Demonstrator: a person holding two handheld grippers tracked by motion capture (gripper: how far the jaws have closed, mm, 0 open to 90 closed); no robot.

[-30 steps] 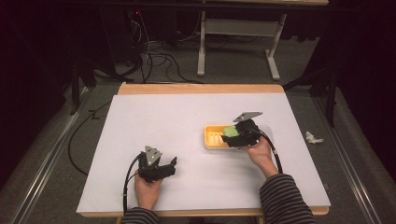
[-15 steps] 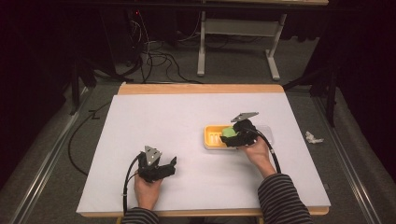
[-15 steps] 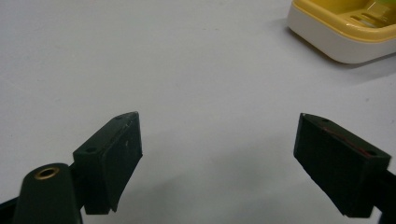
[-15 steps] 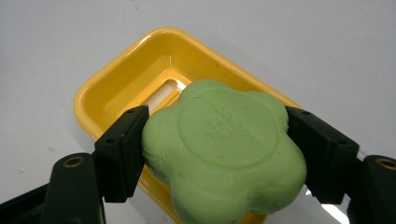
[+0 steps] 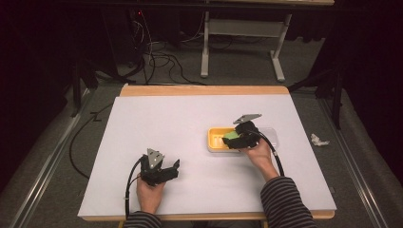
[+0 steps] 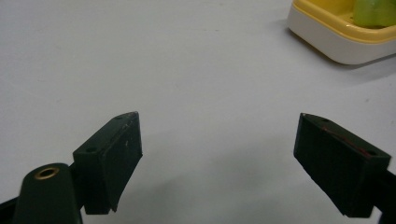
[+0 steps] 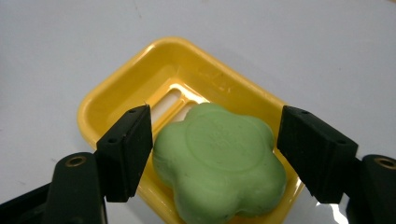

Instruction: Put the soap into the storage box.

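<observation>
We are closing the right hand-held gripper (image 7: 215, 154) around the green flower-shaped soap (image 7: 219, 163), lying in the yellow dish (image 7: 116, 93) at lower centre; its jaws have just been narrowing, right pad not yet touching. We are keeping both pads level and centred. The left hand-held gripper (image 6: 219, 163) is gaping over the bare counter (image 6: 140, 56).

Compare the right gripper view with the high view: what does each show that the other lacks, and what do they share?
Right gripper view: close detail. The green soap is flower-shaped, the yellow dish has drain slots, and the right tool has just been closing its jaws, with the soap between them.
High view: the left tool held apart from the dish, the person's striped sleeves, and floor cables.
Shared: soap, dish, right tool, white table cover.
</observation>
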